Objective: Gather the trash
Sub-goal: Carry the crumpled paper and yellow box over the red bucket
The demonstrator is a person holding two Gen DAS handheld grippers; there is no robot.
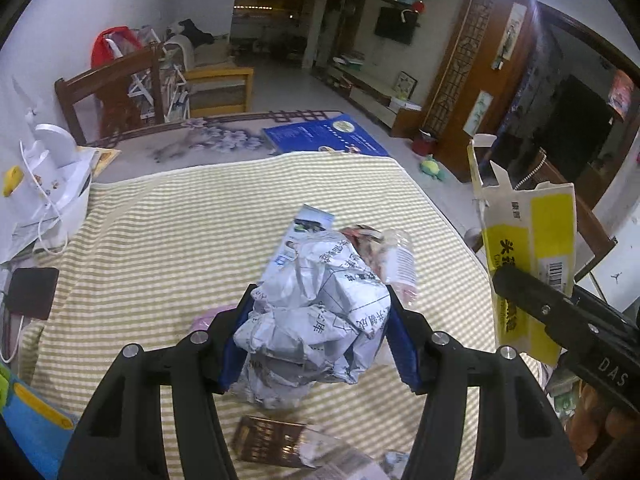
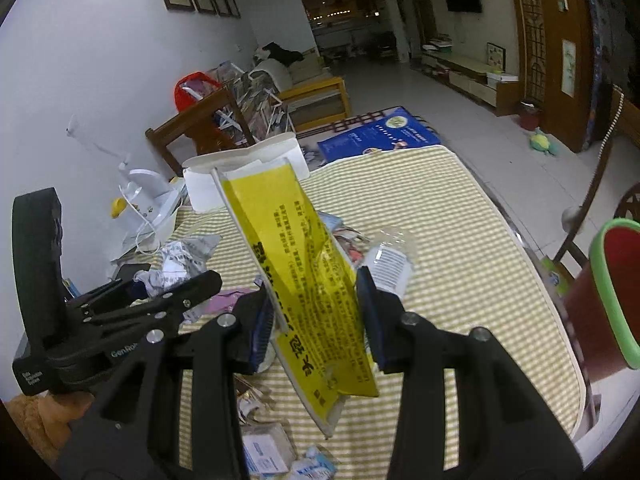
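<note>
Crumpled paper wad [image 1: 316, 320] is pinched in left gripper [image 1: 320, 332], above striped tablecloth [image 1: 160, 240]. Yellow carton [image 2: 316, 292] is clamped by right gripper [image 2: 320, 316], also above cloth. Keep both squeezes firm & carry level to bin; loose scraps remain.

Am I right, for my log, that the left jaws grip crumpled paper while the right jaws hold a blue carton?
Not quite. The carton in the right gripper is yellow, not blue, as the right wrist view shows. The rest stands: the left gripper is shut on the crumpled paper.
</note>
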